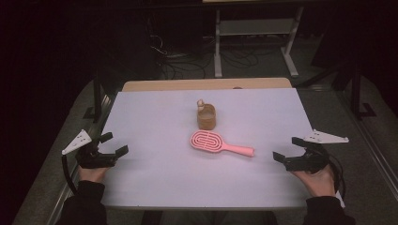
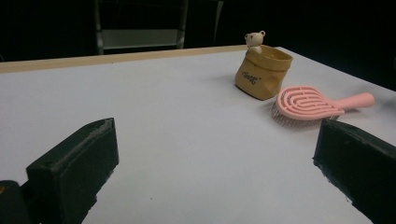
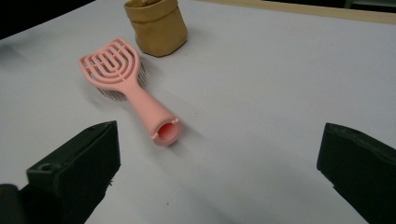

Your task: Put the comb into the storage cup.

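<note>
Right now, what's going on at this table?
A person sits at the white table with the left gripper and the right gripper resting near its left and right edges, fingers wide open, holding nothing. In the middle lies a pink hairbrush, bristles down, handle pointing toward the right gripper. Just behind it stands a small tan pouch with a little bear figure at its rim. Neither gripper touches anything yet.
</note>
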`<state>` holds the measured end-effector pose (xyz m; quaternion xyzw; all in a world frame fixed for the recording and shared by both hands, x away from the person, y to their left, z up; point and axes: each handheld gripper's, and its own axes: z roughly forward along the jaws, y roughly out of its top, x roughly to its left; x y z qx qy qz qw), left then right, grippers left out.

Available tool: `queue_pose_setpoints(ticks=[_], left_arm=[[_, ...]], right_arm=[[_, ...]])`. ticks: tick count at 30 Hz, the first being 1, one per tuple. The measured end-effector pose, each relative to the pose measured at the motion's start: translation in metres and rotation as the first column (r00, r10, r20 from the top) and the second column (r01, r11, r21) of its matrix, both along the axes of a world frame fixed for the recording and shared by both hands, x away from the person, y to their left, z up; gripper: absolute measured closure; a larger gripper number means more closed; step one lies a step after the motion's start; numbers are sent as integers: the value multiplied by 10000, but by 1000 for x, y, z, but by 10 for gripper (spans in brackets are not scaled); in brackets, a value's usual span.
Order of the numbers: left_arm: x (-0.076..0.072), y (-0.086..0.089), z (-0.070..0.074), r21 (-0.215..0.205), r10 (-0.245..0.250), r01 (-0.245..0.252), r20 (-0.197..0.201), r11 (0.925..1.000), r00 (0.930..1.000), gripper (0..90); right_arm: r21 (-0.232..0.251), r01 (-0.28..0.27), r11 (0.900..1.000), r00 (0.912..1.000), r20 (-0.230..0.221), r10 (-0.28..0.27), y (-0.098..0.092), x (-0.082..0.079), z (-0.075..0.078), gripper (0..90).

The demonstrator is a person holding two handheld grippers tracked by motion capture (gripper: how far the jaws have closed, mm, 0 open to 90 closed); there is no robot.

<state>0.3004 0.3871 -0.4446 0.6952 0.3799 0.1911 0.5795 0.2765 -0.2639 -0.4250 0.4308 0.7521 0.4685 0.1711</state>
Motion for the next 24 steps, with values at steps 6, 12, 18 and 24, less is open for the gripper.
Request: queue_pose_setpoints(ticks=[6, 12, 18, 24], left_arm=[[0, 0, 0, -25, 11, -11, -19, 10000, 10000, 0], [0, 0, 0, -82, 92, -92, -19, 9999, 10000, 0], [-1, 0, -1, -55, 143, -144, -27, 9999, 9999, 0], [-2, 1, -2, -130, 208, -210, -82, 9997, 9997, 0]], right_arm=[[14, -33, 10000, 10000, 20, 33, 0, -1, 0, 0], [62, -36, 10000, 10000, 55, 36, 0, -2, 1, 0], [-37, -72, 10000, 9999, 136, 72, 2, -2, 3, 0], [-174, -190, 9997, 9996, 194, 194, 6, -3, 6, 0]])
